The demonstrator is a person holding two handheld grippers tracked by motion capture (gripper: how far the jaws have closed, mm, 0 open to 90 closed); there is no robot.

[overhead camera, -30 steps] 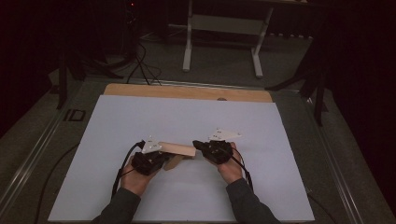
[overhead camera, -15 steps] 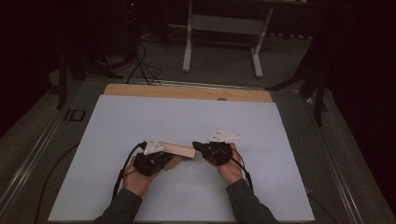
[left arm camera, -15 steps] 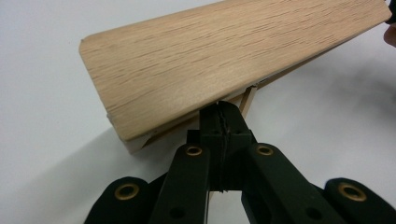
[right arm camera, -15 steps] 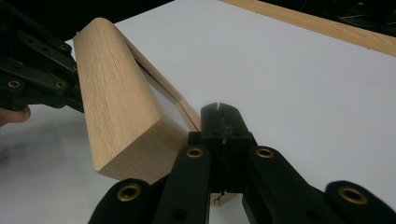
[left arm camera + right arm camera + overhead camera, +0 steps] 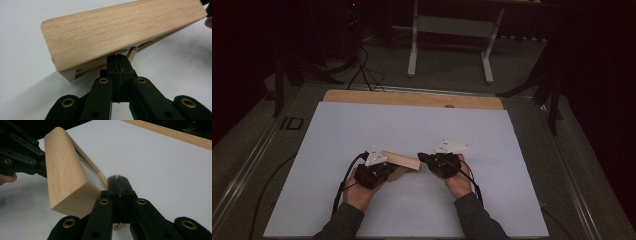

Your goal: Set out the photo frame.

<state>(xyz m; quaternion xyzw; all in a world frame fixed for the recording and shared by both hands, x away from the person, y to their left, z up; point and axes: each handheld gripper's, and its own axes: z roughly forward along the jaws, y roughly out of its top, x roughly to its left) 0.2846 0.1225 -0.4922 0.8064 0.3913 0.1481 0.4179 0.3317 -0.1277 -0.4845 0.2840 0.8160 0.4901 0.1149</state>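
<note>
The floor mat (image 5: 267, 135) left of the tabletop (image 5: 412, 125) bears the letters "ID"; small dark print under the wooden block (image 5: 120, 32) is too blurred to read.

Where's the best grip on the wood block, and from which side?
Probably the thin lip under the wood block, taken from the ends. The block's body is thick with rounded edges, while the lip is narrow enough for shut jaws. The left gripper pinches it near one end and the right gripper at the other, and the block sits tilted above the white sheet.

White table cover (image 5: 362, 125), metal stand (image 5: 452, 30) beyond
</note>
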